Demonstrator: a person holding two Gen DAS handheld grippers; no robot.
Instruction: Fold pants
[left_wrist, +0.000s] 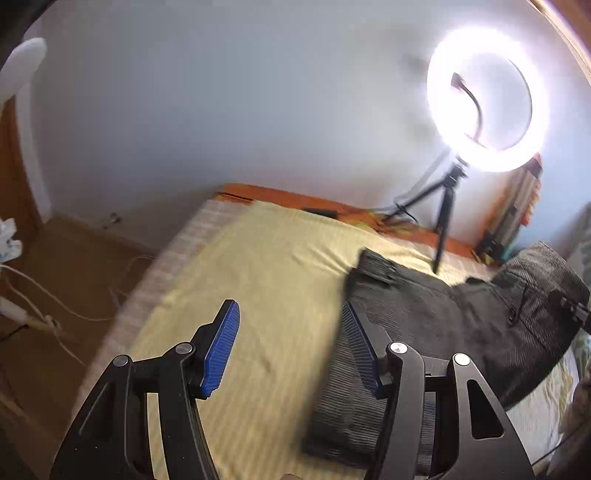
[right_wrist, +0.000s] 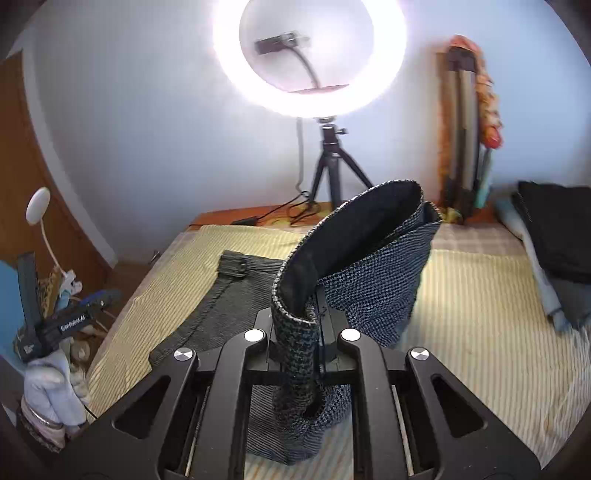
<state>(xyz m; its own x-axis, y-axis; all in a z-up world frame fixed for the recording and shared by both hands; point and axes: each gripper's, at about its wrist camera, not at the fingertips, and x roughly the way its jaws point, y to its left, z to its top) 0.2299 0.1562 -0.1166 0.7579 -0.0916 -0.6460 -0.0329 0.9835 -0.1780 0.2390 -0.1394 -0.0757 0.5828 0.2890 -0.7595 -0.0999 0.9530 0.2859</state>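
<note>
A bed (right_wrist: 480, 314) with a yellow striped cover fills the middle of both views. Dark grey pants (right_wrist: 229, 299) lie on it at centre left. A stack of folded clothes (right_wrist: 554, 236), perhaps dark trousers over blue cloth, sits at the right edge.

The pants (right_wrist: 373, 273) are dark grey with tiny checks. The bed sheet (left_wrist: 266, 266) is yellow with thin stripes. The left gripper (left_wrist: 291, 347) has blue pads (left_wrist: 221, 347).

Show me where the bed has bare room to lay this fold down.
Bare striped bedsheet lies left of the pants, out to the bed's edge, and right of them toward the stacked clothes. The headboard ledge is crowded by the ring light tripod and cables.
</note>
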